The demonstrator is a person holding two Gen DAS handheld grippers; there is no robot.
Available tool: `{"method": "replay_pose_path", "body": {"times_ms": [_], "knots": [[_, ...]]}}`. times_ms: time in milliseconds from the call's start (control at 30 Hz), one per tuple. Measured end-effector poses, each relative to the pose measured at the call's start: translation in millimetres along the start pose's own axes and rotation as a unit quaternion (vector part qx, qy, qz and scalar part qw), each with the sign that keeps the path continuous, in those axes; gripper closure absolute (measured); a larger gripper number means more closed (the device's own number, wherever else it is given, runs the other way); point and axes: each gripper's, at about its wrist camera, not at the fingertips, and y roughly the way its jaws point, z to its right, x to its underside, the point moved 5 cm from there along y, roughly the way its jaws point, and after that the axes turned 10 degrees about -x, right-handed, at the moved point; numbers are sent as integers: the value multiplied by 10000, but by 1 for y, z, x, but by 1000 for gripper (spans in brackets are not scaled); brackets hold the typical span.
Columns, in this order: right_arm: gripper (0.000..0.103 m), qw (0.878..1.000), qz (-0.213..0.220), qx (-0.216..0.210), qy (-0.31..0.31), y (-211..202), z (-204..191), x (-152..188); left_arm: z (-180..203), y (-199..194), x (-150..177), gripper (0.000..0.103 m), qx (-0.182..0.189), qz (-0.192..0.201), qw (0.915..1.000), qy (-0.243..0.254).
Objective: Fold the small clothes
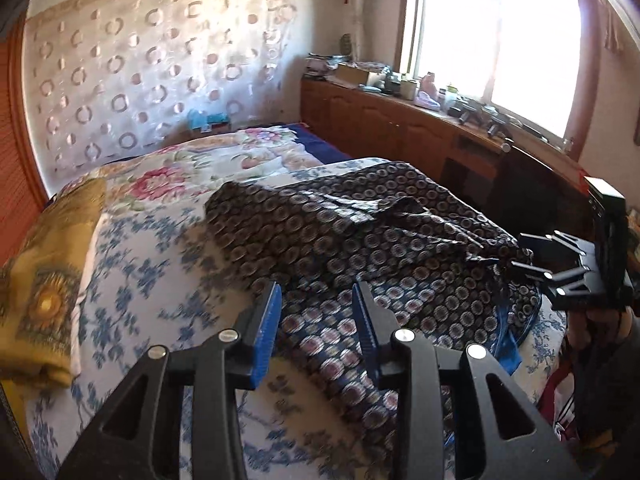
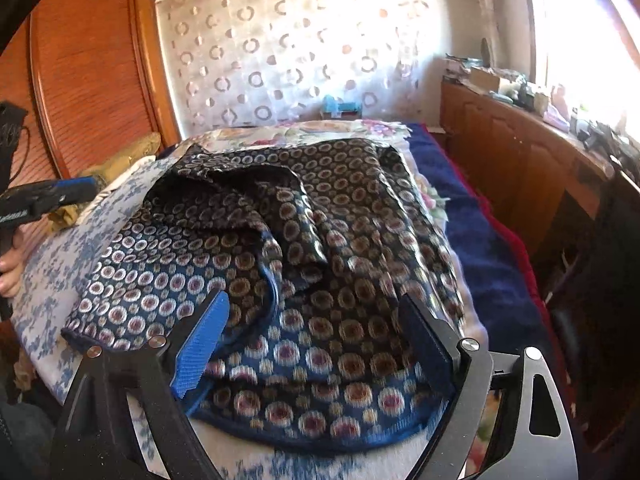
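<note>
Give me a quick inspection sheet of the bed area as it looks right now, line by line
Surface: bed sheet, white with blue flowers.
Job's things: dark circle-patterned garment, rumpled, unfolded, blue-trimmed edge nearest.
Clutter: yellow cloth at bed's side; floral quilt behind.
Grippers: left gripper partly open over the garment's edge, nothing between pads; right gripper wide open above garment, not gripping.
Cables: nothing seen.
Surroundings: wooden cabinet with cluttered top under bright window; patterned curtain.

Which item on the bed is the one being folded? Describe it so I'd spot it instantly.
On the bed with the blue-flowered white sheet, nearest both grippers, lies a crumpled dark blue garment. Unlike the floral quilt and yellow cloth, it has small rings all over.
</note>
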Motion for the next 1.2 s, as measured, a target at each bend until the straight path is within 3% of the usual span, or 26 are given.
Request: {"method": "replay_pose_path", "body": {"times_ms": [267,500,633,767,900,1000,1200], "knots": [[23,9980,-495,-112,-388,45,-7,-24,-16,-4,14,68,-108,48,9998,-141],[39,9939,-933,-95,-583,76,-12,-26,-22,-5,25,68,-131,52,9996,-242],[64,9929,-967,-79,-693,81,-16,-27,-22,-3,31,68,-122,29,9996,-250],[72,9907,-1061,-18,-847,86,-21,-26,-20,0,35,68,-108,-12,9996,-243],[97,9909,-1111,3,-757,92,-18,-26,-18,1,38,68,-100,-26,9997,-229],[101,9920,-982,-52,-786,85,-20,-26,-17,3,39,68,-101,-41,9997,-226],[102,9961,-122,-132,-861,34,-37,-43,-14,0,39,68,-75,8,9998,-208]]}}
